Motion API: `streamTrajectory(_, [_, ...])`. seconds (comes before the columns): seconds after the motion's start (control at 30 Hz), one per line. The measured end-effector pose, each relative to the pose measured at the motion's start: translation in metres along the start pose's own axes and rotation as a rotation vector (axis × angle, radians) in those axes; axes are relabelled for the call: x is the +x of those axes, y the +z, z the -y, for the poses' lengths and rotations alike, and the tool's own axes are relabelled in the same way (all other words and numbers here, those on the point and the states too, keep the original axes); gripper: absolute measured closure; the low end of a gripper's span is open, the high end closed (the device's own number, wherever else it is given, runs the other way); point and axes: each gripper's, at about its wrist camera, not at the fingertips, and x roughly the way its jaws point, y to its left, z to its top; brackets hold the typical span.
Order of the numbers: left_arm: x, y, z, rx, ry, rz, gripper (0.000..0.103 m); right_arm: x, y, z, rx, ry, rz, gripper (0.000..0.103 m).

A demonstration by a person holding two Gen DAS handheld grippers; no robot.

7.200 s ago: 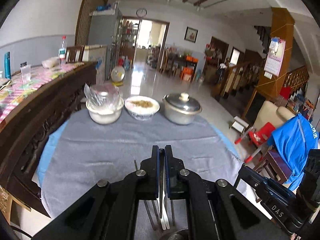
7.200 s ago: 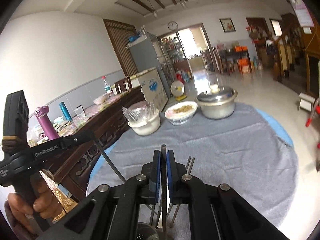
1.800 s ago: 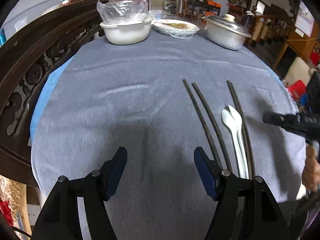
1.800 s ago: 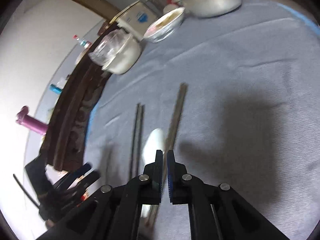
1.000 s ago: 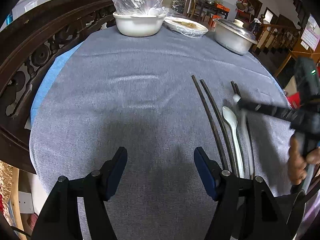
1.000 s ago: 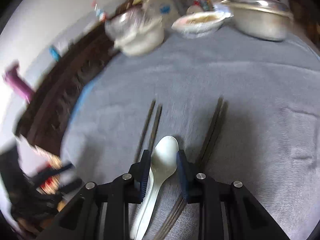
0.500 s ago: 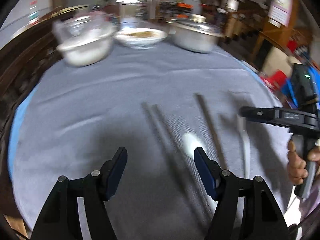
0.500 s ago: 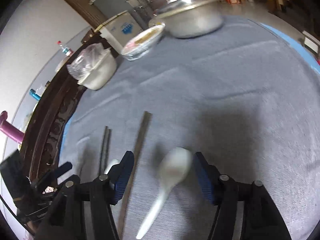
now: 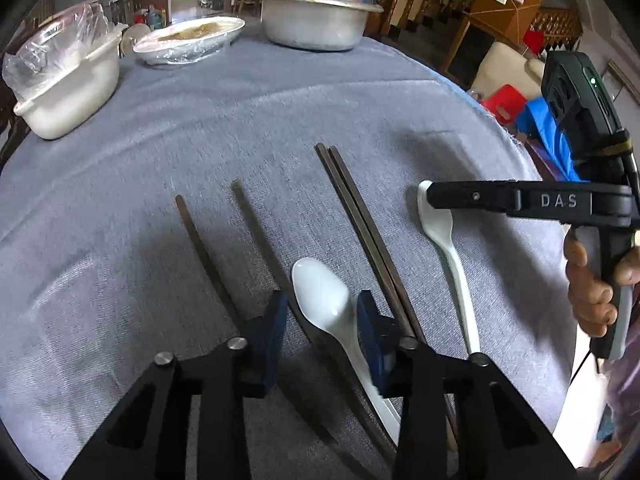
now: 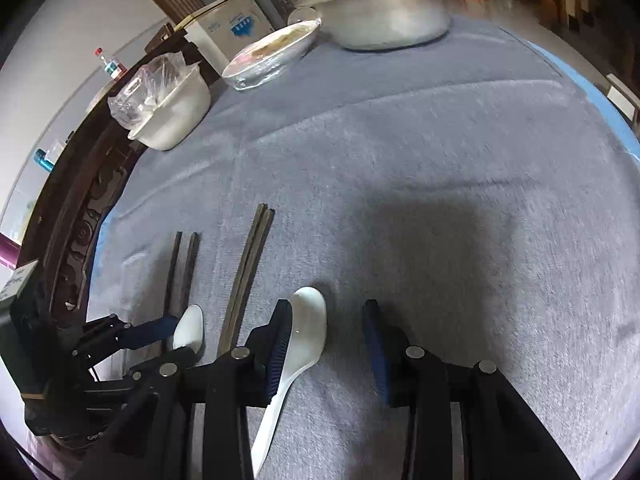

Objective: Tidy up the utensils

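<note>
Two white spoons and two pairs of dark chopsticks lie on the grey tablecloth (image 9: 240, 120). My left gripper (image 9: 320, 332) is open, its jaws on either side of the left spoon (image 9: 328, 304). The split pair of chopsticks (image 9: 200, 252) lies to its left, the tight pair (image 9: 360, 220) to its right. My right gripper (image 10: 326, 340) is open over the right spoon (image 10: 308, 328), whose bowl lies by the left finger. That spoon (image 9: 444, 236) and the right gripper (image 9: 432, 196) also show in the left wrist view. The left spoon (image 10: 188, 328) shows in the right wrist view.
A white tub with a plastic bag (image 9: 64, 80), a wrapped dish of food (image 9: 188, 40) and a lidded metal pot (image 9: 316, 20) stand at the table's far edge. A carved dark wooden rail (image 10: 80, 216) runs along the left side.
My left gripper has swung over the left spoon and narrowed around it. My right gripper has come down over the right spoon, jaws narrower than half a second ago.
</note>
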Motion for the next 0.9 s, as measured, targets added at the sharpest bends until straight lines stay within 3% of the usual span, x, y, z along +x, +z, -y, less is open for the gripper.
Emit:
streamTrajectory(0.03, [0.001,0.0,0.0,-0.001,0.002,0.004,0.075,0.002,0.0,-0.002,-0.01,0.0,-0.004,0.075])
streamTrajectory(0.13, [0.001,-0.002,0.002,-0.003,-0.001,0.016,0.076,0.007,-0.003,-0.01,-0.05,-0.014,-0.001,0.096])
streamTrajectory(0.17, [0.0,-0.003,0.003,-0.002,0.001,0.021,0.076,0.008,-0.005,-0.011,-0.056,-0.015,0.002,0.097])
streamTrajectory(0.23, [-0.006,-0.007,0.002,-0.003,0.024,0.043,0.079,0.006,-0.009,-0.012,-0.057,-0.018,0.028,0.098])
streamTrajectory(0.27, [-0.008,-0.008,0.001,-0.006,0.043,0.059,0.091,0.004,-0.01,-0.012,-0.054,-0.015,0.042,0.099])
streamTrajectory(0.3, [-0.013,-0.008,0.0,-0.016,0.036,0.079,0.096,0.002,-0.012,-0.012,-0.049,-0.011,0.055,0.099])
streamTrajectory(0.57, [-0.044,-0.018,-0.021,-0.124,0.036,0.157,0.096,-0.028,-0.026,-0.006,0.012,0.035,0.189,0.1])
streamTrajectory(0.77, [-0.071,-0.037,-0.039,-0.262,-0.005,0.248,0.096,-0.06,-0.051,0.001,0.071,0.012,0.315,0.1])
streamTrajectory(0.9, [-0.092,-0.058,-0.046,-0.37,0.012,0.316,0.096,-0.086,-0.074,0.004,0.097,-0.029,0.402,0.1])
